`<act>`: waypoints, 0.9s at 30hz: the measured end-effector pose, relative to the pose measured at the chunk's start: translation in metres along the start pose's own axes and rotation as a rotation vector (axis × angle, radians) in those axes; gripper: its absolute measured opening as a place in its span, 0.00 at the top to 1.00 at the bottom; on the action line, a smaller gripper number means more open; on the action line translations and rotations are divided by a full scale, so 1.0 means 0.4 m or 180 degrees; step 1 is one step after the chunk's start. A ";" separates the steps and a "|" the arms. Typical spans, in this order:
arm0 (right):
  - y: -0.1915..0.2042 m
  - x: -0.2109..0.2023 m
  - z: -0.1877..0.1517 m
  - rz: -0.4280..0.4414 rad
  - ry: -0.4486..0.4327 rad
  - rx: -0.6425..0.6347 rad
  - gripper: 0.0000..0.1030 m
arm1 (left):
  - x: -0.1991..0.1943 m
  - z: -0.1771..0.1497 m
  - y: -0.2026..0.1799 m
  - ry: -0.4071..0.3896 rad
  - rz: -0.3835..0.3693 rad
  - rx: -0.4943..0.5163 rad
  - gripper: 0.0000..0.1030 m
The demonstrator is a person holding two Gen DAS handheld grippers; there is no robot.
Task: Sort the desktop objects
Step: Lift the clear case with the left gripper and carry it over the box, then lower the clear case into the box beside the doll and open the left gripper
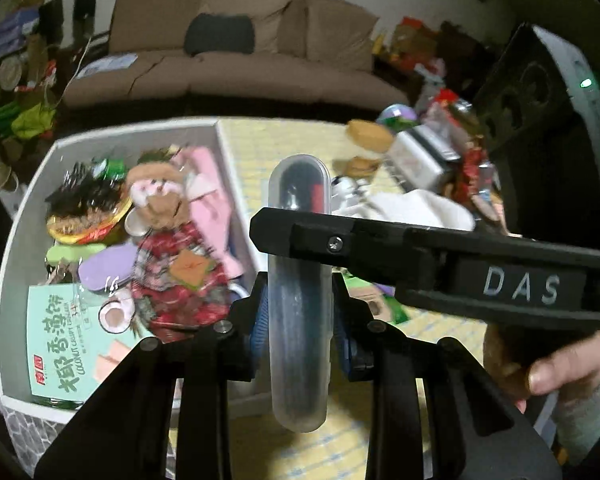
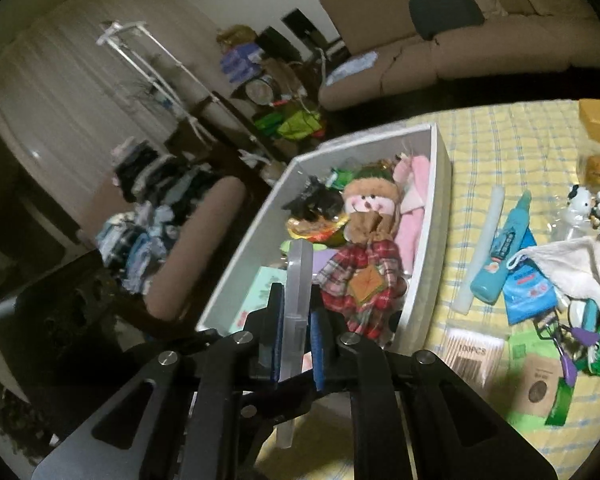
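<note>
Both grippers are clamped on the same translucent plastic case [image 1: 299, 292], a long capsule-shaped holder with dark contents showing through its wall. In the left wrist view the left gripper [image 1: 299, 316] pinches the case across its middle between blue pads, and the right gripper [image 1: 300, 236] reaches in from the side, its black finger crossing in front of the case's upper part. In the right wrist view the case [image 2: 296, 312] appears edge-on, squeezed between the right gripper [image 2: 296, 344] pads.

The case hangs just beside the near right corner of the white storage box [image 1: 28, 216], above the yellow checked tablecloth [image 1: 260, 144]. Inside the box lie a plush doll [image 2: 364, 248] in a red plaid outfit, a pink cloth [image 2: 414, 188] against the box's far wall and a green cracker packet [image 1: 60, 344] at its near end.

To the right of the box, on the cloth, sit a blue bottle [image 2: 500, 256], a pale tube [image 2: 480, 248] beside it, a pack of cotton swabs [image 2: 474, 354] and what seems to be a small cow figurine [image 2: 580, 204], though blur makes that uncertain.
</note>
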State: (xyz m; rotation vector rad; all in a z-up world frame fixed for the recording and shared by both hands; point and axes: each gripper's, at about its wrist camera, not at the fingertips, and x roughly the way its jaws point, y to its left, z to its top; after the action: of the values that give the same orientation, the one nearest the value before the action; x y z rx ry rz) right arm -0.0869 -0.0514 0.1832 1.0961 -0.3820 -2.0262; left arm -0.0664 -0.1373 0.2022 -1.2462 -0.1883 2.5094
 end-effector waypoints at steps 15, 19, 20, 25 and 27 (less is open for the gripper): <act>-0.146 0.167 -0.005 -0.0546 0.0369 0.0046 0.90 | 0.147 -0.056 0.086 0.0201 -0.0065 -0.0326 0.75; -0.149 0.195 0.003 -0.0714 0.0430 -0.0091 0.90 | 0.134 -0.070 0.112 0.0212 -0.0052 -0.0378 0.75; -0.149 0.197 0.004 -0.0723 0.0428 -0.0097 0.89 | 0.135 -0.069 0.117 0.0213 -0.0031 -0.0375 0.75; -0.122 0.200 0.012 -0.0818 0.0376 -0.0273 0.87 | 0.127 -0.080 0.130 0.0221 -0.0020 -0.0406 0.75; -0.111 0.199 0.022 -0.0895 0.0290 -0.0382 0.87 | 0.124 -0.082 0.126 0.0224 -0.0031 -0.0407 0.75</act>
State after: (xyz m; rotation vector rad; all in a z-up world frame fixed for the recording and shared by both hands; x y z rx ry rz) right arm -0.1412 -0.0839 0.1172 1.2162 -0.0601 -2.2003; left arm -0.0799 -0.1680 0.1318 -1.3771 -0.3416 2.4744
